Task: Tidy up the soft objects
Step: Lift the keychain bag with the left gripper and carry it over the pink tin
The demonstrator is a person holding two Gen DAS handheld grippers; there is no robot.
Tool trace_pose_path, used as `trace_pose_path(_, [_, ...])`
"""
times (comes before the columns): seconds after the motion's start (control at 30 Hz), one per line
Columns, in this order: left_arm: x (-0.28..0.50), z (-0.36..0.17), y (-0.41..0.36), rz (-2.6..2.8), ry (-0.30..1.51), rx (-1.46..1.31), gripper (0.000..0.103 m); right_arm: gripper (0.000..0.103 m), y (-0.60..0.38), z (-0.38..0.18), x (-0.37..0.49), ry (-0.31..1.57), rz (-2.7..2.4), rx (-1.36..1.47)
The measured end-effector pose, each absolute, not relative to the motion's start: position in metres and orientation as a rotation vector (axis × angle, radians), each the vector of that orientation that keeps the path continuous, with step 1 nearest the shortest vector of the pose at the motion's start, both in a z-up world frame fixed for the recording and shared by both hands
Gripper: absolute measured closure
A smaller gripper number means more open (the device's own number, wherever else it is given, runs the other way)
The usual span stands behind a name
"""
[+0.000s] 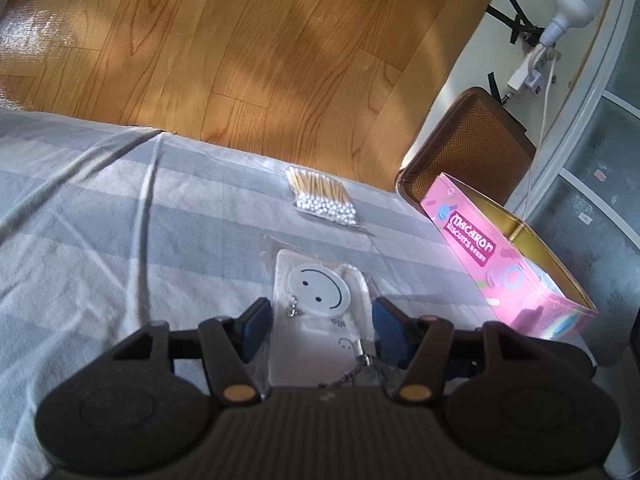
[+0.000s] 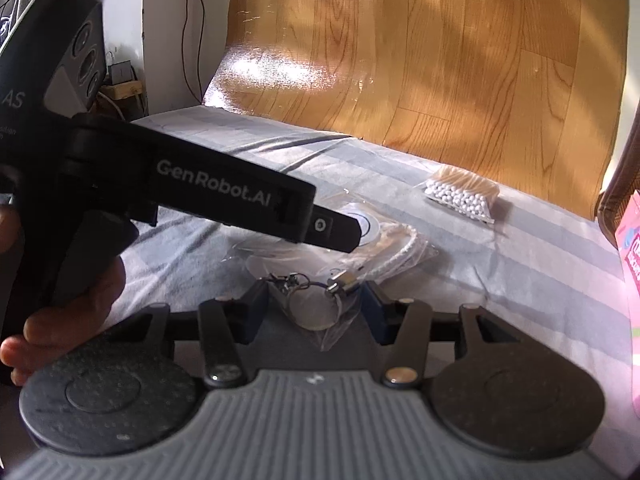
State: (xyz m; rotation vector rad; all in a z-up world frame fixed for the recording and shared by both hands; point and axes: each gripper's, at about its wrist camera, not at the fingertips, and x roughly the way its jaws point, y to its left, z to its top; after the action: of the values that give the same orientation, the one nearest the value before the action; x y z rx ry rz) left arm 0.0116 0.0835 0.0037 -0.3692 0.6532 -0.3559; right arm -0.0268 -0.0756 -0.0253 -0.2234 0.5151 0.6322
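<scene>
Both claws close on the same clear packet of smiley-face keyrings lying on the striped bed sheet [image 1: 100, 208], the left claw [image 1: 320, 322] across its card and the right claw [image 2: 314, 304] at its chain end, probably to lift it level toward the open pink macaron tin [image 1: 516, 276].

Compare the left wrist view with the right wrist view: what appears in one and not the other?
Only the left wrist view shows the smiley-face card in its clear packet, the open gold inside of the pink Macaron tin, and a white bulb on the wall. Only the right wrist view shows the left hand-held gripper from the side and the hand holding it. Both show the bag of cotton swabs and the striped sheet.
</scene>
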Motion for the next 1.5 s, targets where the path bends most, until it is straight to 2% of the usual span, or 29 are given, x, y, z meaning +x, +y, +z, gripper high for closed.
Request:
trace_pose_path(0.23, [0.012, 0.002, 0.081, -0.351, 0.670, -0.365, 0.044, 0.047, -0.076, -0.026, -0.028, 0.517, 0.623, -0.224])
trace_pose_path(0.4, [0.013, 0.002, 0.083, -0.333, 0.671, -0.363, 0.033, 0.034, -0.080, -0.026, -0.022, 0.549, 0.597, -0.179])
trace_pose_path(0.47, [0.013, 0.002, 0.081, -0.335, 0.672, -0.353, 0.036, 0.035, -0.081, -0.027, -0.019, 0.563, 0.605, -0.161])
trace_pose_path(0.5, [0.013, 0.002, 0.080, -0.343, 0.674, -0.345, 0.045, 0.037, -0.080, -0.027, -0.020, 0.562, 0.609, -0.164])
trace_pose_path(0.57, [0.012, 0.003, 0.076, -0.341, 0.667, -0.320, 0.047, 0.045, -0.077, -0.027, -0.024, 0.542, 0.626, -0.191])
trace_pose_path(1.17, [0.000, 0.019, 0.083, -0.388, 0.545, -0.388, 0.049, 0.052, -0.079, -0.020, -0.044, 0.404, 0.576, -0.239])
trace_pose_path(1.5, [0.004, 0.068, 0.043, -0.436, 0.476, -0.329, 0.049, 0.052, -0.116, 0.005, -0.052, 0.279, 0.511, -0.188])
